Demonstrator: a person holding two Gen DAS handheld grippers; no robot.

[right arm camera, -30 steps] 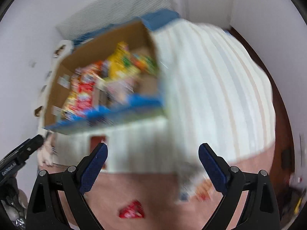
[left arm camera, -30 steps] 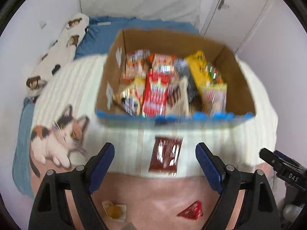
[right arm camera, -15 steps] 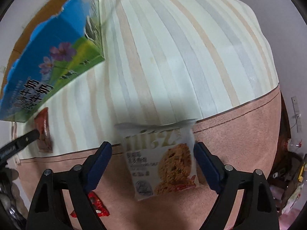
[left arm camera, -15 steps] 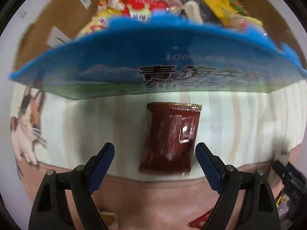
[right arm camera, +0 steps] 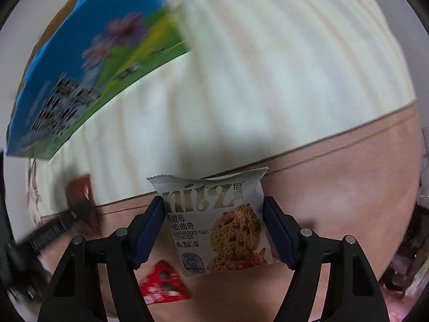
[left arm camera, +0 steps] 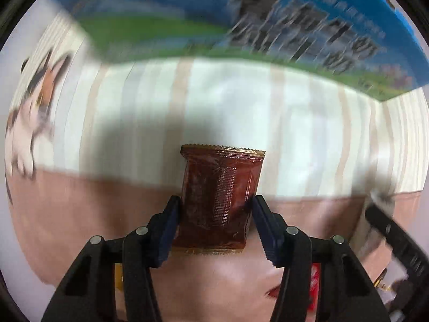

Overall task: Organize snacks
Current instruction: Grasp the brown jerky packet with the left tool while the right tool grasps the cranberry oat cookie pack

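Snacks are getting picked off the bed two at once, presumably for the box behind them. Brown sachet (left arm camera: 219, 201) is lying flat across the seam where the striped cream cover (left arm camera: 241, 102) meets the pink sheet (left arm camera: 80, 222), and the left claw (left arm camera: 214, 209) is pointing straight down over it; its jaws have just been closing and the blue pads (left arm camera: 171, 222) are now touching both long edges of the packet, so it is pinching the sachet, though the packet is not yet lifting. White cranberry oat cookie pack (right arm camera: 217, 220) is lying on the pink sheet just below the same seam, print side up, and the right claw (right arm camera: 214, 225) is straddling it; those jaws have just been closing too, and the pads (right arm camera: 150, 228) are sitting against or just beside the pack's side edges, with no visible squeeze, so I am reading that claw as not yet gripping. Both packets are being taken by their narrow sides, likely because flat pouches on soft bedding give nothing else to catch. Red triangular wrapper (right arm camera: 163, 284) is waiting on the pink sheet near the right claw's left finger, untouched. Blue and green printed cardboard box (left arm camera: 241, 26) is standing on the striped cover beyond both packets, well apart from them, its inside hidden at this angle. Cat print (left arm camera: 29, 102) is showing at the left edge of the bedding.
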